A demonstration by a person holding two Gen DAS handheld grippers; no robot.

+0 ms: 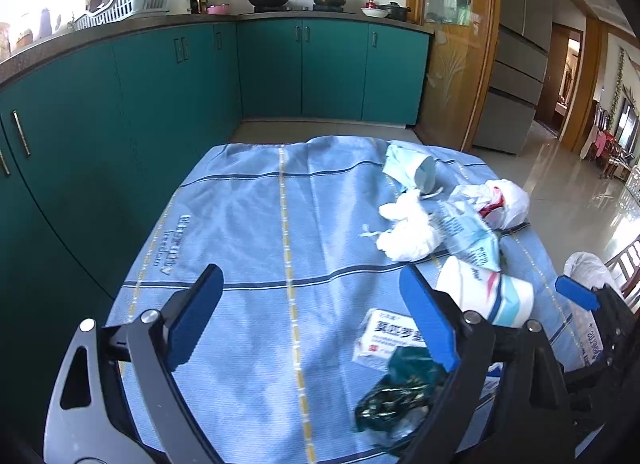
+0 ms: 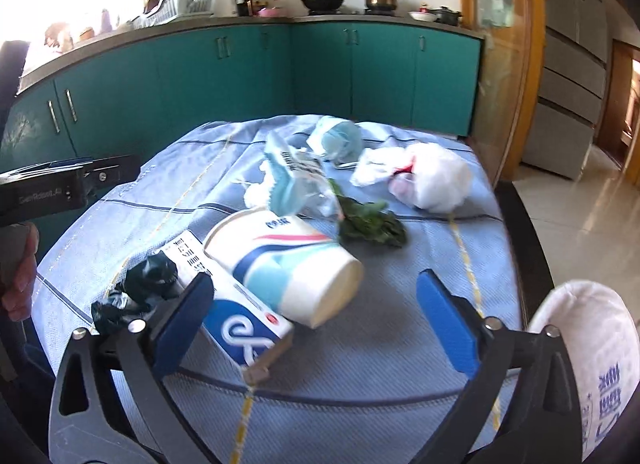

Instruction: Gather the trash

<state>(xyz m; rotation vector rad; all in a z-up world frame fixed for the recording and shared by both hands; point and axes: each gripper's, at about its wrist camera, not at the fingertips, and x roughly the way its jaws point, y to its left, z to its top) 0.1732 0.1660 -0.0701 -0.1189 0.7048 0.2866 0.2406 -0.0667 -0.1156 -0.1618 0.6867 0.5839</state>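
Trash lies on a blue checked cloth (image 1: 260, 223) over a table. A paper cup (image 2: 288, 264) lies on its side in front of my open right gripper (image 2: 316, 320); it also shows in the left wrist view (image 1: 484, 292). A white and blue carton (image 2: 236, 312) lies by the right gripper's left finger. A dark green wrapper (image 1: 396, 388) and a small medicine box (image 1: 384, 338) lie just right of my open left gripper (image 1: 316, 320). Farther back are crumpled tissue (image 1: 404, 232), a blue packet (image 2: 284, 179), a face mask (image 2: 338, 135), a white plastic bag (image 2: 432, 175) and a green leaf (image 2: 372, 223).
A white bag (image 2: 592, 368) hangs at the table's right edge. Teal kitchen cabinets (image 1: 160, 103) stand behind and left of the table. A fridge (image 1: 520, 43) and a tiled floor are to the right.
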